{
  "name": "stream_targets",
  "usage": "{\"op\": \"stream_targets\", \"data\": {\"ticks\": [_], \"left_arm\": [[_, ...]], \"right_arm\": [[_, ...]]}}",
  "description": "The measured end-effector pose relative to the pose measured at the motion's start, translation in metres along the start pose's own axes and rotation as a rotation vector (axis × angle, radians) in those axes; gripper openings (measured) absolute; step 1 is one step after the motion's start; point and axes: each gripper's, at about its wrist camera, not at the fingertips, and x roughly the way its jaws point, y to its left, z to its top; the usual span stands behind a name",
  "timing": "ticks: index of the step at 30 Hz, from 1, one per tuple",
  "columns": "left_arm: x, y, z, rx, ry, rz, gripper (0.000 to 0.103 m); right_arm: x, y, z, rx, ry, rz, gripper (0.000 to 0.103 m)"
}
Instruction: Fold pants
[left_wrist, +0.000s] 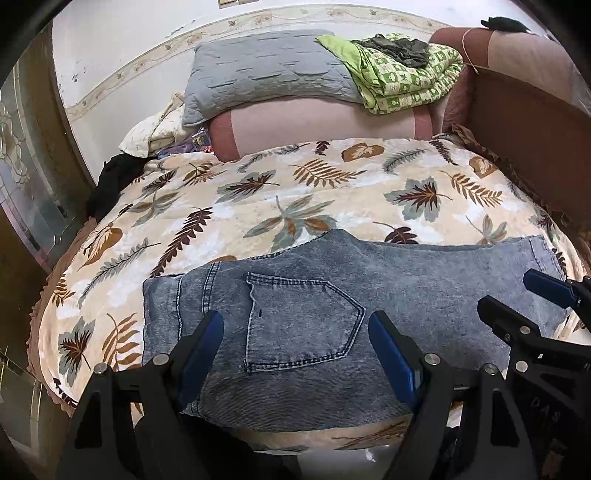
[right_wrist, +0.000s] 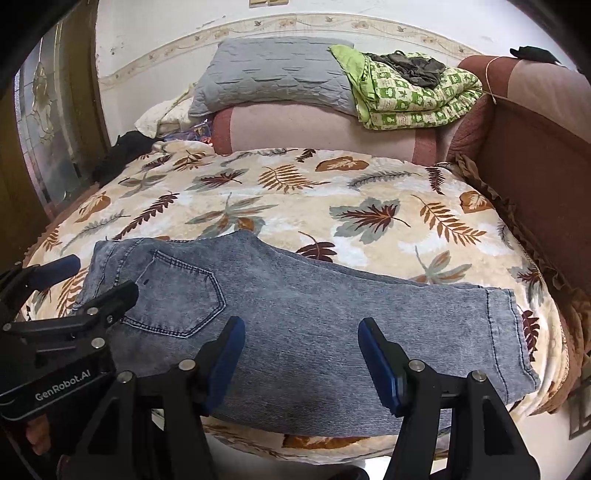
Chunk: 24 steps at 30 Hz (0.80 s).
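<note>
Light blue jeans (left_wrist: 332, 295) lie flat across the near edge of a leaf-print bed cover (left_wrist: 295, 192), folded lengthwise, back pocket up. The waistband is at the left, the leg hem at the right (right_wrist: 509, 332). My left gripper (left_wrist: 295, 332) is open above the pocket area, holding nothing. My right gripper (right_wrist: 301, 343) is open above the leg, holding nothing. The right gripper also shows at the right of the left wrist view (left_wrist: 517, 295), and the left gripper at the left of the right wrist view (right_wrist: 92, 280). The jeans also fill the right wrist view (right_wrist: 295, 295).
A grey pillow (left_wrist: 266, 70) and a green patterned blanket (left_wrist: 402, 74) sit on a pink bolster (left_wrist: 314, 122) at the head of the bed. A brown sofa arm (left_wrist: 535, 140) stands at the right. Dark clothing (left_wrist: 114, 177) lies at the left bed edge by a wooden door frame (left_wrist: 55, 110).
</note>
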Motion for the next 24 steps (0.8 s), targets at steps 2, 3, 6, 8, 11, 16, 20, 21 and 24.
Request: {"op": "stream_targets", "data": {"ticks": [2, 3, 6, 8, 11, 16, 20, 21, 24], "left_arm": [[0.0, -0.002, 0.0, 0.009, 0.003, 0.005, 0.081], [0.001, -0.003, 0.0, 0.013, 0.004, 0.008, 0.081], [0.0, -0.008, 0.001, 0.025, 0.002, 0.015, 0.081], [-0.001, -0.011, 0.002, 0.031, -0.001, 0.016, 0.081], [-0.002, -0.018, 0.002, 0.049, 0.001, 0.015, 0.081], [-0.002, -0.026, 0.002, 0.074, 0.004, 0.015, 0.081], [-0.004, -0.028, 0.0, 0.079, 0.004, 0.014, 0.081], [-0.004, -0.029, 0.0, 0.079, 0.006, 0.013, 0.081], [-0.004, -0.027, -0.001, 0.075, 0.008, 0.012, 0.081]], "right_arm": [[0.001, -0.001, -0.001, 0.004, 0.003, 0.003, 0.068], [0.001, -0.002, -0.001, 0.006, 0.005, 0.005, 0.068], [0.003, -0.005, -0.002, 0.008, 0.008, -0.001, 0.068], [0.003, -0.009, -0.002, 0.012, 0.01, -0.004, 0.068], [0.005, -0.015, -0.004, 0.028, 0.015, -0.011, 0.068], [0.005, -0.022, -0.005, 0.042, 0.017, -0.021, 0.068], [0.004, -0.025, -0.006, 0.049, 0.02, -0.022, 0.068], [0.004, -0.025, -0.007, 0.051, 0.022, -0.021, 0.068], [0.005, -0.024, -0.007, 0.05, 0.026, -0.023, 0.068]]}}
